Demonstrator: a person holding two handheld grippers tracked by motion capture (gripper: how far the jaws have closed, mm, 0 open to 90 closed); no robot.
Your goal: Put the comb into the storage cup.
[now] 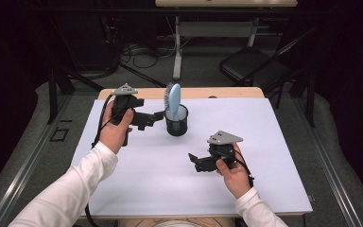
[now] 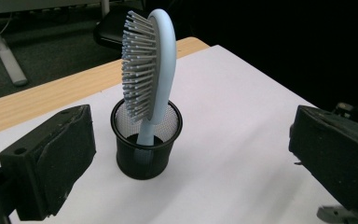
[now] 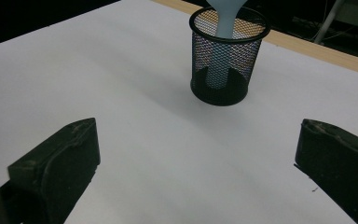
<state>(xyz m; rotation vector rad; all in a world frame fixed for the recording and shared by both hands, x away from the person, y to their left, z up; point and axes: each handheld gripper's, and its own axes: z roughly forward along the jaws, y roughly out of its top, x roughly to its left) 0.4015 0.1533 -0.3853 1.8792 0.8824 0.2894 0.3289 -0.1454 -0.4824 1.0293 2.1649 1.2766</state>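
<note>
**Tall brush in a light cup: tipping is the risk**

The hairbrush (image 1: 174,98) stands handle-down in the black mesh cup (image 1: 176,124), which sits on the white worktop (image 1: 264,156) at about 12 o'clock from the person, toward the far edge. The brush head rises well above the rim and leans against it, bristles facing the left gripper's side in the left gripper view.

The left gripper (image 1: 157,116) is released, jaws spread wide, level with the cup and just beside it at its 9 o'clock. The right gripper (image 1: 194,160) is also released and holds nothing, hovering nearer the person at about the cup's 5 o'clock, well apart from it.

What could go wrong, as I judge it:
- The cup looks light and its load is top-heavy. A jaw brushing the rim or the brush head sideways would likely topple both.
- Closing on the bristles rather than the smooth back or stem may give a springy, slipping hold.
- Pulling the brush out at a slant could drag the handle against the mesh and lift or tip the cup, unless the right gripper steadies it.
- The cup stands near the far edge, so a hard shove from the near side could send it off.
</note>
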